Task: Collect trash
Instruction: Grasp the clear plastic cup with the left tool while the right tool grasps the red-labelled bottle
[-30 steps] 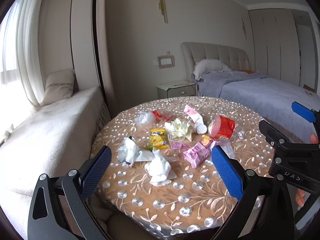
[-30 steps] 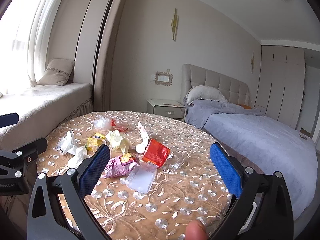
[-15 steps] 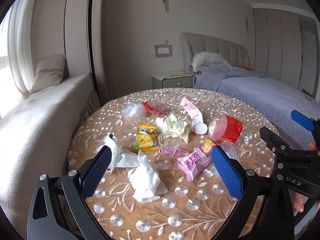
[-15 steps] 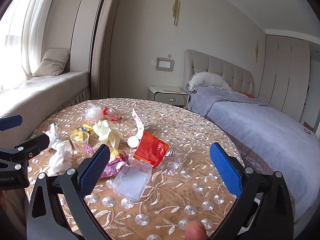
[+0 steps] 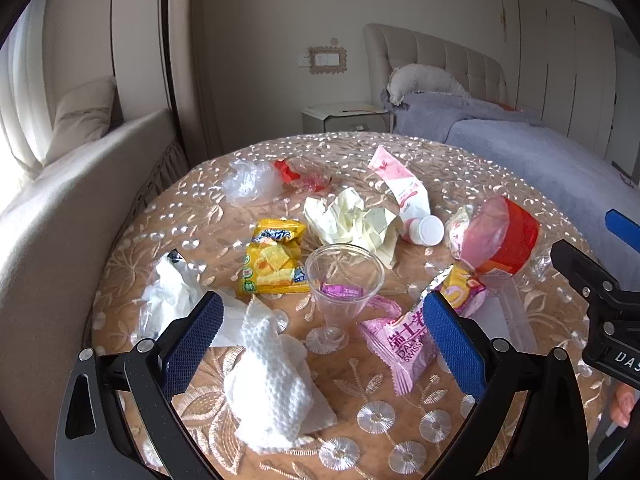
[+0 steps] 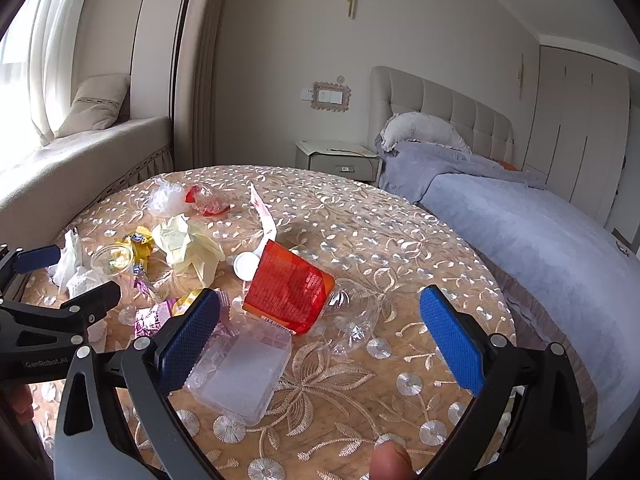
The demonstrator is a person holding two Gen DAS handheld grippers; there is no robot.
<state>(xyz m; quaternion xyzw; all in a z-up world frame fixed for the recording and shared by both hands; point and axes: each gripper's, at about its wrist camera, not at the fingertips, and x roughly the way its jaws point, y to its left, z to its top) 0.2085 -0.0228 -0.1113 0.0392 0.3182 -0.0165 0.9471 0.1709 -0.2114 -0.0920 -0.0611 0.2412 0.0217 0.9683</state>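
Trash lies scattered on a round table (image 5: pixel 208 408). In the left wrist view my left gripper (image 5: pixel 320 340) is open and empty above a white paper towel (image 5: pixel 272 380), a clear plastic cup (image 5: pixel 340 280) and a pink wrapper (image 5: pixel 404 344). A yellow snack bag (image 5: pixel 272 260), crumpled yellow paper (image 5: pixel 348 216) and a pink tube (image 5: pixel 404 196) lie beyond. My right gripper (image 6: pixel 320 340) is open and empty above a clear plastic box (image 6: pixel 244 372) and a red cup (image 6: pixel 288 288).
A clear bag (image 5: pixel 248 180) and a red wrapper (image 5: pixel 300 172) lie at the table's far side. A bed (image 6: pixel 540 232) stands to the right, a nightstand (image 6: pixel 336 156) behind, and a window seat (image 5: pixel 60 200) to the left.
Both grippers have moved forward and lower toward the trash on the table. Both have stayed open.
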